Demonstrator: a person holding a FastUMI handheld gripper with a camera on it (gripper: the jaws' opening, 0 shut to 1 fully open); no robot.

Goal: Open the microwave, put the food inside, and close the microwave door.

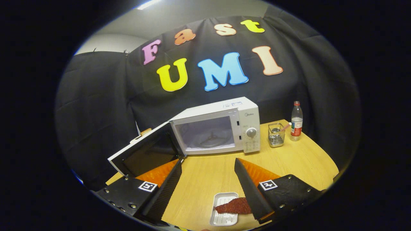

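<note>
Lying on a small white tray [223, 210], the reddish slab of food [233, 206] sits low between the fingers of our tool [208, 165], close against the inner face of the right one and well short of the tips; the tool is spread wide and grips nothing; the tray rests on the wooden worktop [208, 170], well apart from the microwave [218, 128], which stands beyond the fingertips.

We judge the first step done, since the microwave door [146, 154] hangs open to the left and the glass turntable [210, 141] shows bare inside; the food has yet to be lifted.

From here the risks are plain to us; the tray is shallow and light (its rim offers little to pinch), so a grip taken on one edge could tip it and slide the food off; closing on the food alone may leave the tray behind. The open door juts toward the left finger, so a careless carry could knock it.

A wire holder [276, 134] and a bottle [296, 121] stand to the right of the microwave, clear of the likely path.
</note>
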